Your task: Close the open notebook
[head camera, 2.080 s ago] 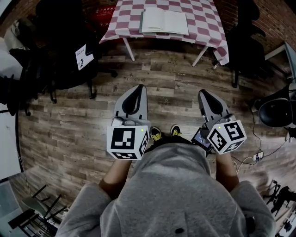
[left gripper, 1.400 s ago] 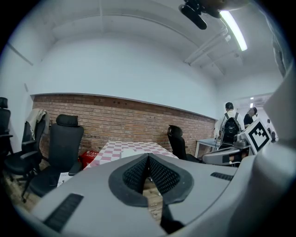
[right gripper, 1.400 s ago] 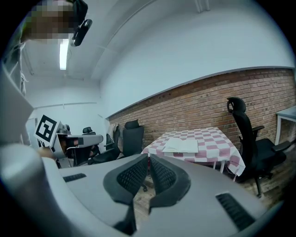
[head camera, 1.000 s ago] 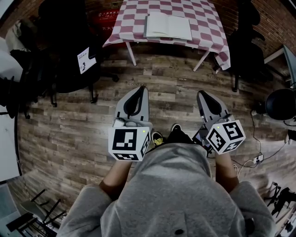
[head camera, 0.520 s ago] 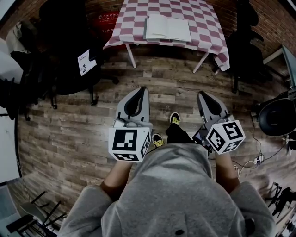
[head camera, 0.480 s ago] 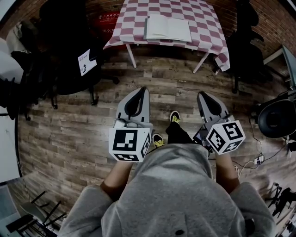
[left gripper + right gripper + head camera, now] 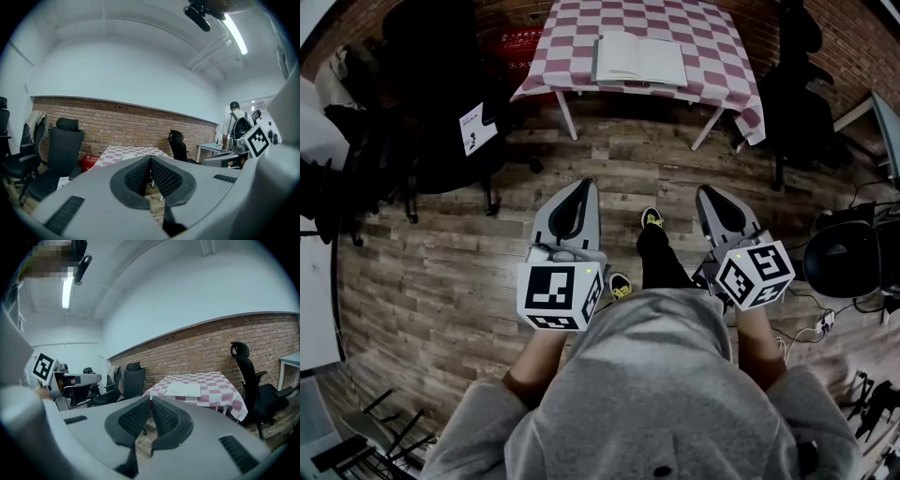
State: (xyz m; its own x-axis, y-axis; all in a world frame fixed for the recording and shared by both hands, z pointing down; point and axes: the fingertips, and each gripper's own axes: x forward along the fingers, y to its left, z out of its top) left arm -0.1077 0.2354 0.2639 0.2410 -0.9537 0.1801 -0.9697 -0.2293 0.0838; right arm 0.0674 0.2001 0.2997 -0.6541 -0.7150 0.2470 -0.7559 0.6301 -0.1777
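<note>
An open notebook (image 7: 639, 59) with white pages lies flat on a table (image 7: 712, 56) with a red-and-white checked cloth, far ahead of me across the wooden floor. In the right gripper view the notebook (image 7: 183, 389) shows on the table (image 7: 220, 391). The left gripper view shows only the table (image 7: 110, 154) beyond the jaws. My left gripper (image 7: 581, 182) and right gripper (image 7: 705, 190) are held out at waist height, well short of the table, both shut on nothing. In their own views the left gripper (image 7: 150, 158) and right gripper (image 7: 150, 399) have pads pressed together.
Black office chairs stand left (image 7: 431, 94) and right (image 7: 797, 94) of the table. A red box (image 7: 511, 42) sits on the floor by the table's left leg. A dark round stool (image 7: 839, 262) and cables (image 7: 820, 319) lie at the right. People (image 7: 239, 126) stand at a desk.
The table and notebook sit slightly nearer in view. One foot has stepped forward between the grippers. Both grippers keep their pose and stay shut.
</note>
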